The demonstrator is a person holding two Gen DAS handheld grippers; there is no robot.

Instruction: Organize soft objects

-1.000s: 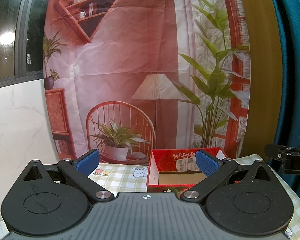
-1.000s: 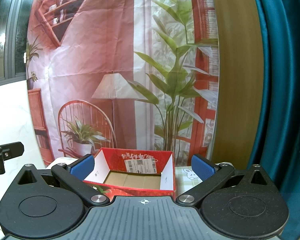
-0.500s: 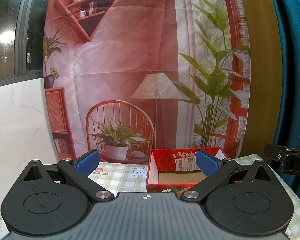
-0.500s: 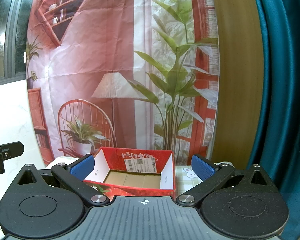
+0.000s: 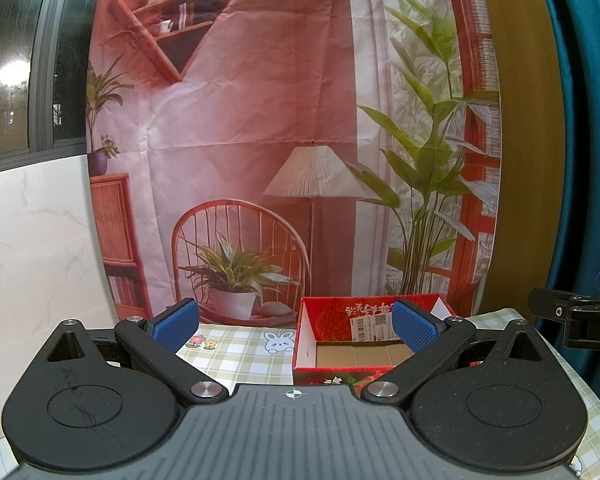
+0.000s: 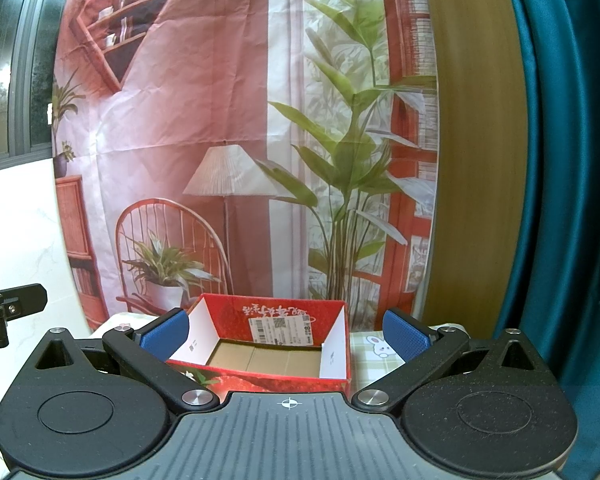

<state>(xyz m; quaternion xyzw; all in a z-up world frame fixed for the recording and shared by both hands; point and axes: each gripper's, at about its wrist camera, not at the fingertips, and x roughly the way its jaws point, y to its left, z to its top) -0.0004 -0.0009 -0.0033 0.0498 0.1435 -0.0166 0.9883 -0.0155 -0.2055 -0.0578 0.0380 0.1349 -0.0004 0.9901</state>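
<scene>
Red box (image 6: pixel 276 354) sits empty between both gaping tools; flower stickers (image 5: pixel 203 342) show left only

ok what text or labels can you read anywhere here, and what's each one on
"DA": white letters, cut off by the frame edge, on the black right gripper in the left wrist view.
White characters printed upside down on the open red cardboard box's back wall: not legible.
White shipping label with barcode and QR code inside that box: print too small to read.

Red box (image 6: pixel 268 380) open-topped, interior bare
</scene>
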